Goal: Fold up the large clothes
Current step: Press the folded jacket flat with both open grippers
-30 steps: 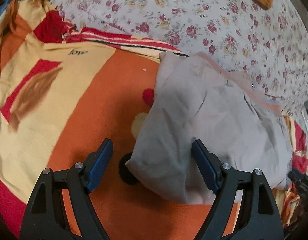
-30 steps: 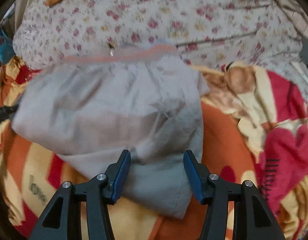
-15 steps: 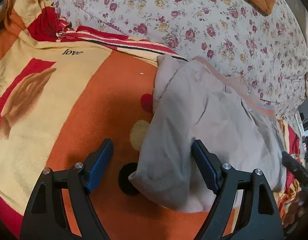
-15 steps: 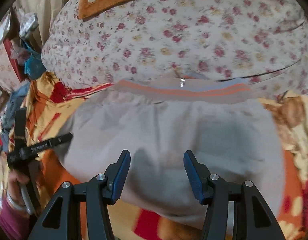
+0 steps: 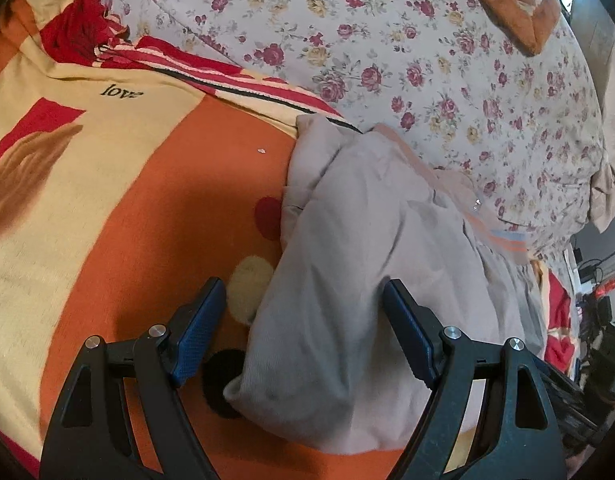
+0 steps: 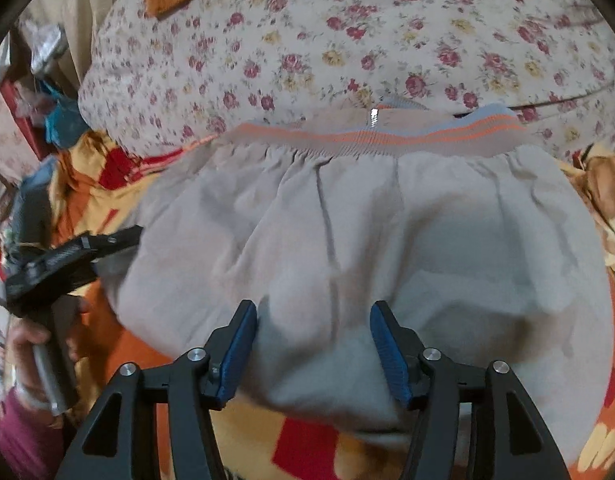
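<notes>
Beneath everything I see the orange and yellow blanket (image 5: 119, 208), with the floral quilt (image 5: 407, 40) bunched along its far side. The folded grey garment (image 5: 347, 280) lies on the blanket, its far edge against the quilt. Only my right view shows its striped waistband (image 6: 387, 140) full width; the left view catches it edge-on. My left tool (image 5: 303, 332) hangs over the garment's near corner, fingers apart, gripping nothing. My right tool (image 6: 313, 350) hangs likewise spread above the cloth, possibly brushing it. The right view alone shows the left tool (image 6: 67, 256) from outside, blurred.
</notes>
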